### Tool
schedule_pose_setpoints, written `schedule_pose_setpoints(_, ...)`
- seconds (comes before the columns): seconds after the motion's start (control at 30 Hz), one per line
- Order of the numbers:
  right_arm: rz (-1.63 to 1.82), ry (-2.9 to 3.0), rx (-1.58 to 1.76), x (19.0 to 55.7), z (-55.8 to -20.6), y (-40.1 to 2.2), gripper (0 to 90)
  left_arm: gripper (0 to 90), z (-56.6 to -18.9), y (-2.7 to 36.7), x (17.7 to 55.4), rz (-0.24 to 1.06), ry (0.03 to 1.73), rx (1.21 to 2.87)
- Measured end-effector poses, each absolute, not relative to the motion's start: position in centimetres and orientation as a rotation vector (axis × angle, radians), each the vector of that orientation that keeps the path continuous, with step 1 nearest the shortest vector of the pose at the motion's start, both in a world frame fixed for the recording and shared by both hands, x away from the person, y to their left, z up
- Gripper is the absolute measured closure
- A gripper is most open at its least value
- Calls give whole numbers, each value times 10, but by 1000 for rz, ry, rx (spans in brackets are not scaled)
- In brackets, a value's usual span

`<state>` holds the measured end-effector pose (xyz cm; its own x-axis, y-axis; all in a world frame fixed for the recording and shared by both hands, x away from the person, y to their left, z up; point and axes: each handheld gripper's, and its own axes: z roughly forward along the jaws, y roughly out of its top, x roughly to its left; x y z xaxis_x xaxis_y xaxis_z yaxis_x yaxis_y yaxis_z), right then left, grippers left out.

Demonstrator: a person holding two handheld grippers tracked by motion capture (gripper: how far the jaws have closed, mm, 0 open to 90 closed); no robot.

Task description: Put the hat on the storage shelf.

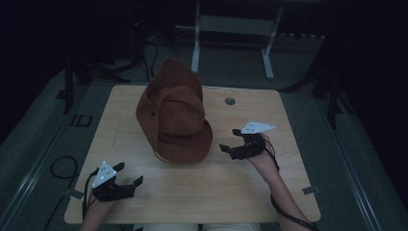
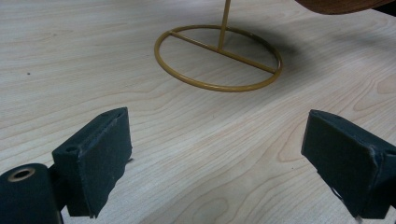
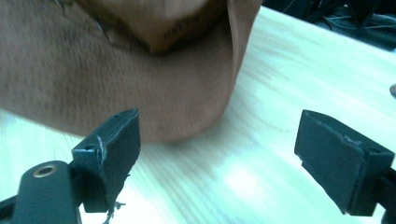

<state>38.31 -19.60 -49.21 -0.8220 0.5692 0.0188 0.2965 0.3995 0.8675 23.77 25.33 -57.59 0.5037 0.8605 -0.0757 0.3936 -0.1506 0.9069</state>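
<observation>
Hat (image 1: 173, 113) sits on its wire stand (image 2: 218, 58) mid-counter (image 1: 231, 192), toward the far edge; nothing grabbed yet, I'd say. My left tool (image 1: 124, 180), near the front-left corner, has jaws apart & empty. My right tool (image 1: 230, 140), just beside the brim, jaws apart too.

The high view is dim and underexposed, the room beyond the table (image 1: 192, 192) falling to near black; the tabletop alone catches soft light from above; the left gripper view is bright and sharp, with a faint shadow beside the gold wire stand (image 2: 218, 58); the right gripper view is smeared, the brown hat (image 3: 116, 70) blurred, with pale glare on the wood.
</observation>
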Motion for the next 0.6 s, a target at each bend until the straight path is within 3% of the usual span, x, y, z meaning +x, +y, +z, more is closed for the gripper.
schedule_pose_setpoints(0.6,1341,2354,910,368,-537,-242,142,93,-576,253,238,590,1062,1752)
